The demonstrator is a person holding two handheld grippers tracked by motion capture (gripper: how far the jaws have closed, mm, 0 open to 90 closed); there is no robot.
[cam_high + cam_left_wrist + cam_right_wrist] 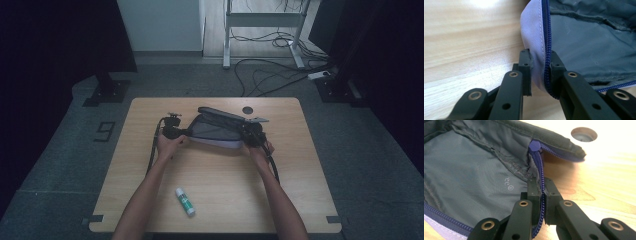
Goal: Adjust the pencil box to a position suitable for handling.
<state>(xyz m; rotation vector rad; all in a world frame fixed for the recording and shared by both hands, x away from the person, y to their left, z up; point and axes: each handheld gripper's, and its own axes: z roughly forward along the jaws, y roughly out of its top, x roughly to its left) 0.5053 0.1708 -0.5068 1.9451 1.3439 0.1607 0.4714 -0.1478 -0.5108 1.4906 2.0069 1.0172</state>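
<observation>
A grey pouch (216, 129) with a lilac outer side and a blue zipper lies unzipped at the middle of the wooden table (300, 165). My left gripper (172, 132) is shut on the pouch's left rim; in the left gripper view the lilac fabric (534, 40) and blue zipper (547, 37) are pinched between the jaws (541, 65). My right gripper (254, 136) is shut on the pouch's right rim, by the zipper (539, 167), with the grey lining (474, 177) spread open to its left. The gripper (541, 192) clamps that edge.
A white glue stick with a green label (185, 201) lies near the table's front, between the forearms. A round cable hole (247, 110) sits at the table's back behind the pouch. Cables trail on the floor beyond the table.
</observation>
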